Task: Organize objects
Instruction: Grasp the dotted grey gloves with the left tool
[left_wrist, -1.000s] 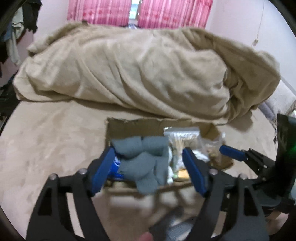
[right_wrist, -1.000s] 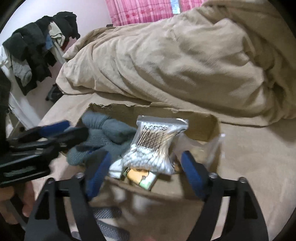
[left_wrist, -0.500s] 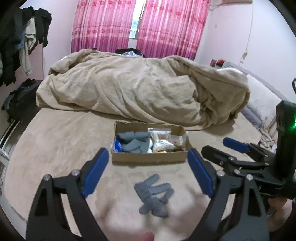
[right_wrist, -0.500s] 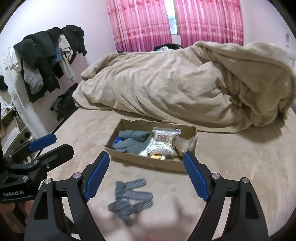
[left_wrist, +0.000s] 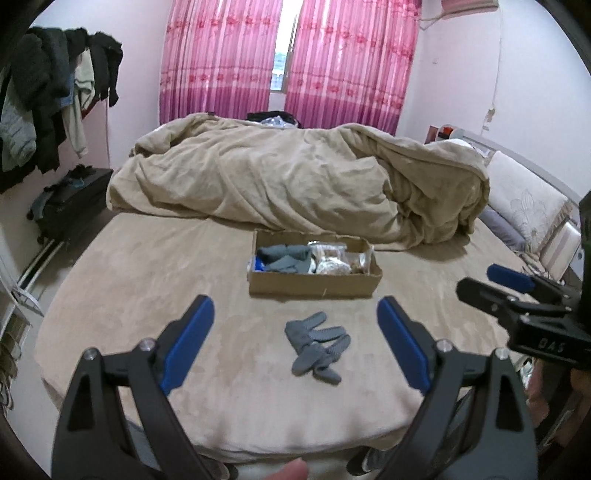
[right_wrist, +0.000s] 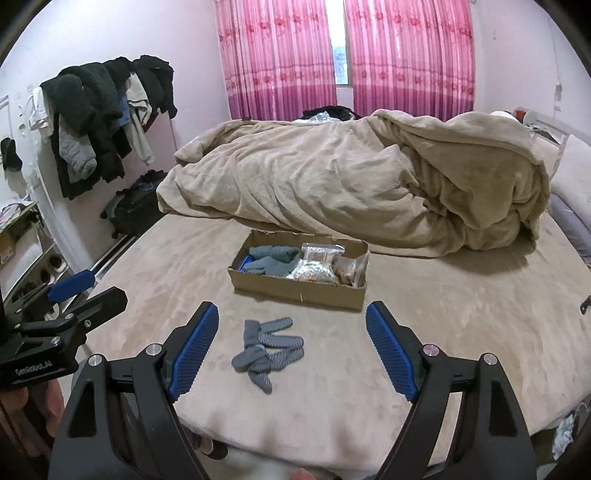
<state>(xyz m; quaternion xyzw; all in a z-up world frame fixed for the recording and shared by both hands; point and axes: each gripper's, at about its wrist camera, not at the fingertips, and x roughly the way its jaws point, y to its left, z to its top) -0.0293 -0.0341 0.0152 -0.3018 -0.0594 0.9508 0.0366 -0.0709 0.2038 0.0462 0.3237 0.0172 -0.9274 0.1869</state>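
A shallow cardboard box (left_wrist: 314, 286) (right_wrist: 299, 290) sits on the tan bed and holds a grey glove (left_wrist: 284, 258) (right_wrist: 271, 260), clear bags of cotton swabs (right_wrist: 317, 267) and other small packets. A second grey glove (left_wrist: 316, 347) (right_wrist: 267, 347) lies loose on the bed in front of the box. My left gripper (left_wrist: 295, 332) is open and empty, held back above the bed's near edge. My right gripper (right_wrist: 291, 339) is also open and empty, beside it to the right.
A crumpled tan duvet (left_wrist: 295, 181) (right_wrist: 351, 173) fills the far half of the bed behind the box. Clothes hang on a rack (right_wrist: 103, 122) at the left wall, with a dark suitcase (left_wrist: 70, 206) below. Pillows (left_wrist: 524, 199) lie at the right.
Both grippers have pulled far back from the box, from right over its contents to the near edge of the bed. The loose glove now lies in view before the box.
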